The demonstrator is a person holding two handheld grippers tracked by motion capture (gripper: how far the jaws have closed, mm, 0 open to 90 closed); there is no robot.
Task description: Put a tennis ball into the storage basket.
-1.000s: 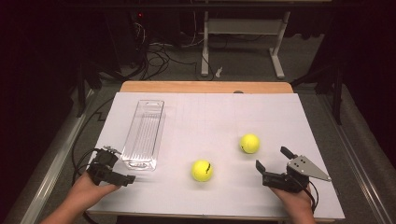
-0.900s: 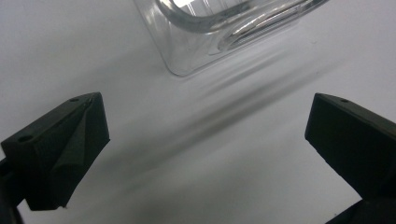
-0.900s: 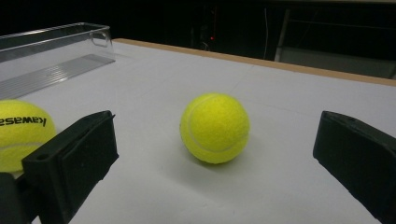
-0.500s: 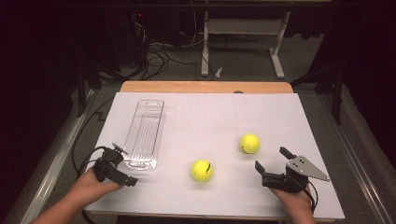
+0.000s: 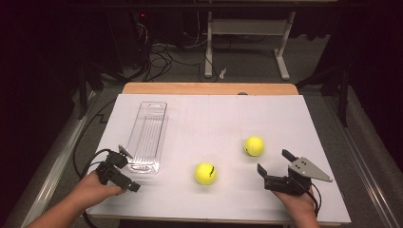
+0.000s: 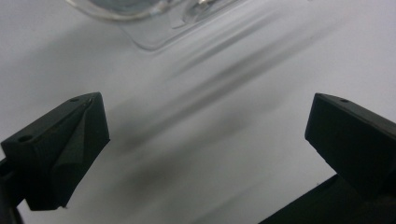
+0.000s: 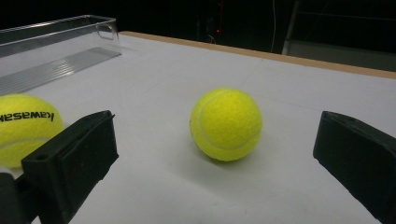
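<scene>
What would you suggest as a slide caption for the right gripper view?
Open right gripper facing a tennis ball on the white table.

Two tennis balls (image 5: pixel 254 146) (image 5: pixel 205 173) — one clear tray (image 5: pixel 147 137) (long) — two hand-held grippers (image 5: pixel 124 167) (image 5: pixel 273 162).

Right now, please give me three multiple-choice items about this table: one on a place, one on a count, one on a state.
1. Where does the clear tray lie on the table?
A. on its left part
B. on its right part
C. at its near right corner

2. How many yellow tennis balls lie on the table?
A. one
B. two
C. four

3. How does the right gripper stand?
A. shut on a ball
B. shut on the tray
C. open, holding nothing

Answers:
1. A: in the high view the tray lies left, just beyond the left gripper.
2. B: the nearer ball and the farther ball lie apart.
3. C: in the right gripper view its jaws stand wide, the farther ball ahead of them, untouched.
</scene>
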